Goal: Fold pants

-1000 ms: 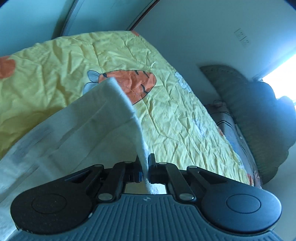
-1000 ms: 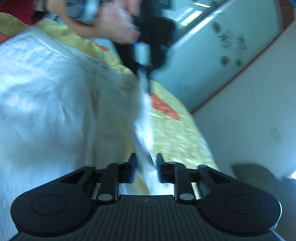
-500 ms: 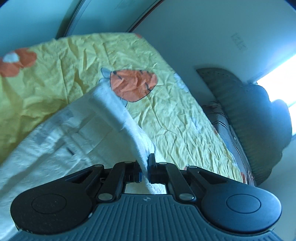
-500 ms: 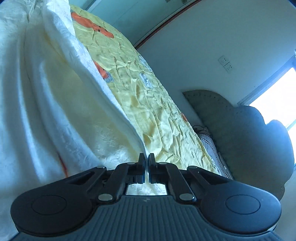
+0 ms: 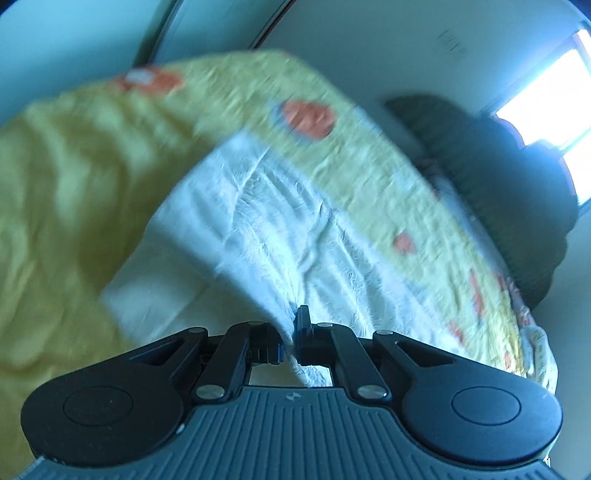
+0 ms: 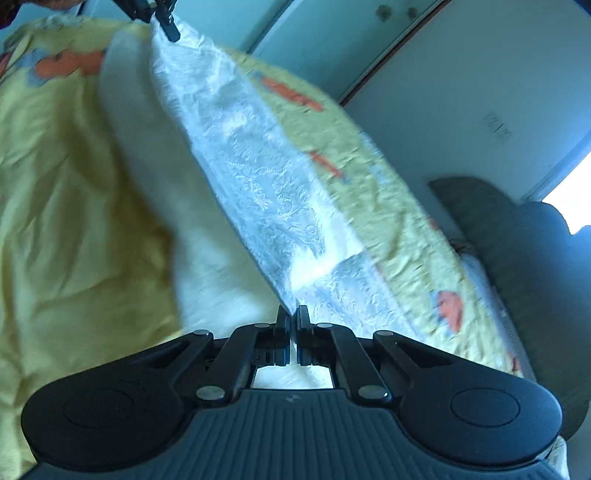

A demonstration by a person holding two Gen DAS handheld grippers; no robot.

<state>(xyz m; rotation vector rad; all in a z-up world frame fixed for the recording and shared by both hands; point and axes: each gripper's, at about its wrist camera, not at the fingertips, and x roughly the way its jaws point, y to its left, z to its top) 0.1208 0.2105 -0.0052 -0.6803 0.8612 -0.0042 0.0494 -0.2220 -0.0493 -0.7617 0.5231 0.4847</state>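
The white textured pants (image 5: 266, 221) hang above the yellow bedspread (image 5: 74, 192), stretched between my two grippers. My left gripper (image 5: 291, 332) is shut on one edge of the fabric. My right gripper (image 6: 293, 321) is shut on another edge of the pants (image 6: 251, 173). In the right wrist view the cloth runs taut up to the left gripper (image 6: 162, 18) at the top left. Part of the pants lies on the bed below the lifted sheet. The left wrist view is blurred by motion.
The yellow bedspread (image 6: 66, 184) with orange carrot prints covers the bed. A dark grey padded headboard (image 5: 517, 184) stands at the right, with a bright window (image 5: 546, 85) behind it. A white wall (image 6: 461, 74) rises behind the bed.
Both grippers have moved apart and up with the pants. The fabric, bunched half a second ago, is now pulled taut between them over the bed.
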